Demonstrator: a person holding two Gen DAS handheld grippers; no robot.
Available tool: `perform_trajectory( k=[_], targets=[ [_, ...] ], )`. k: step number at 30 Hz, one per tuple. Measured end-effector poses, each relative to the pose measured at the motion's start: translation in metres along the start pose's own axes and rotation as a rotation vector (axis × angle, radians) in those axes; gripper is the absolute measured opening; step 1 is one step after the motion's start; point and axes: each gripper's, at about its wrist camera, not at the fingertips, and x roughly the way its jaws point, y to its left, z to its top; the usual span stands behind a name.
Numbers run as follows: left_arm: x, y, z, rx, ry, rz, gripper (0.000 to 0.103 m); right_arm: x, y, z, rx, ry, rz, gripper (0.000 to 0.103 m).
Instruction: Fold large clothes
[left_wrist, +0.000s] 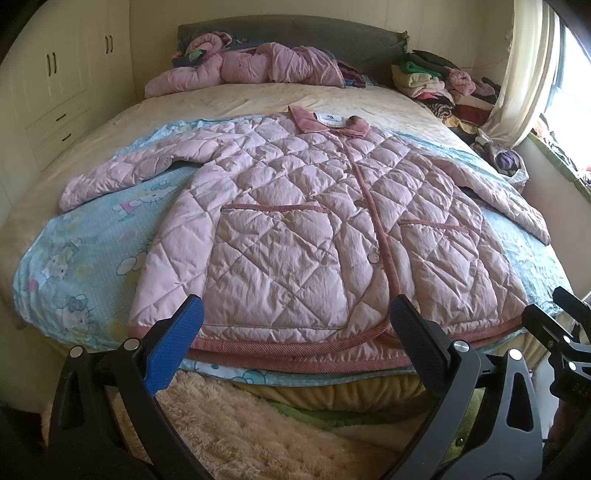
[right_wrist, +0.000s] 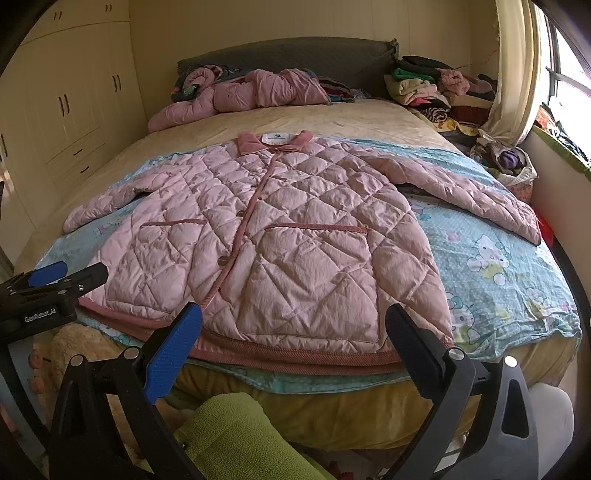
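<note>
Blue cartoon-cat sheet (right_wrist: 495, 258) covers the near half of the bed, with a plain cream bedspread (left_wrist: 258, 96) beyond it toward 12 o'clock. Grey headboard (right_wrist: 295, 55) at the far end. Cream wardrobe (left_wrist: 55, 85) with dark handles and drawers sits at about 10 o'clock. Pale curtain (left_wrist: 524, 74) and bright window (right_wrist: 569, 85) at 2 o'clock. Fluffy cream blanket (left_wrist: 229, 424) at 6 o'clock in the left view, green fuzzy fabric (right_wrist: 236, 435) at 6 in the right.
</note>
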Motion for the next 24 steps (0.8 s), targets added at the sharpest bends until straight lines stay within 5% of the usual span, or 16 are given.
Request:
perform_trajectory(
  k=[24],
  targets=[
    [-0.0036,-0.0052,0.002,0.005,-0.004,-0.001,0.094,-0.0012,0.001,-0.0009,-0.011,-0.004,0.001,0.099]
  ],
)
